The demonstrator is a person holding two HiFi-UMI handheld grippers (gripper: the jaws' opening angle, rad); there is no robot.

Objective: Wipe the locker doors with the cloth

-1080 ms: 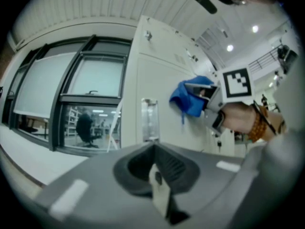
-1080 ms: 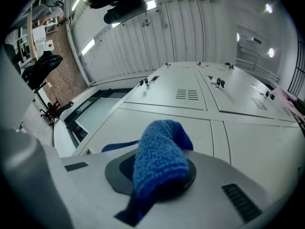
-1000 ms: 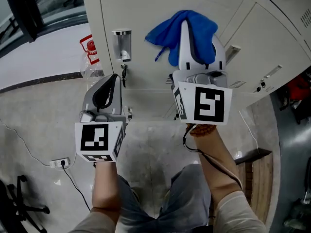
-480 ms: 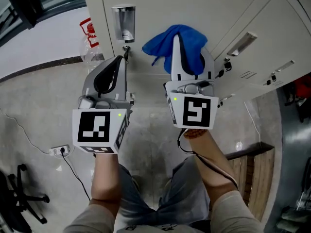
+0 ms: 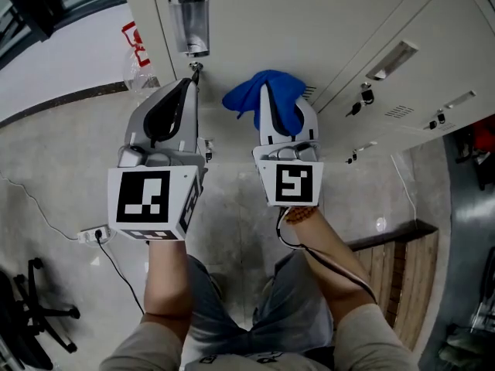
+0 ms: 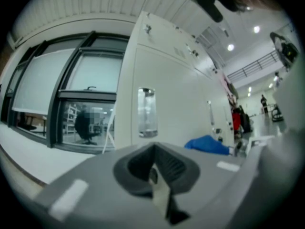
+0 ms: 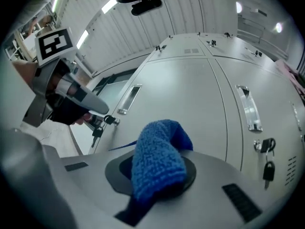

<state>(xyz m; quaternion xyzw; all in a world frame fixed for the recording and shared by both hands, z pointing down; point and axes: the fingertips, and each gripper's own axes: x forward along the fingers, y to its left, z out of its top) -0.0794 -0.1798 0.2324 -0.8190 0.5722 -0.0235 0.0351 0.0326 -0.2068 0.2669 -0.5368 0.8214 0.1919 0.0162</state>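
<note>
Clamping the blue cloth (image 5: pixel 246 97) between its closed jaws, the right gripper (image 5: pixel 267 107) holds the bunched fabric against the pale locker door (image 5: pixel 309 22). The cloth sits just right of the door's metal handle (image 5: pixel 189 23) and of the key (image 5: pixel 195 72) hanging below it. In the right gripper view the cloth (image 7: pixel 157 161) humps up out of the jaws toward the door, and farther right another door shows its own handle (image 7: pixel 251 108) and hanging keys (image 7: pixel 267 149). The left gripper (image 5: pixel 184 91) grips nothing, its jaws together, and its tip is near the key, just left of the cloth.
</note>
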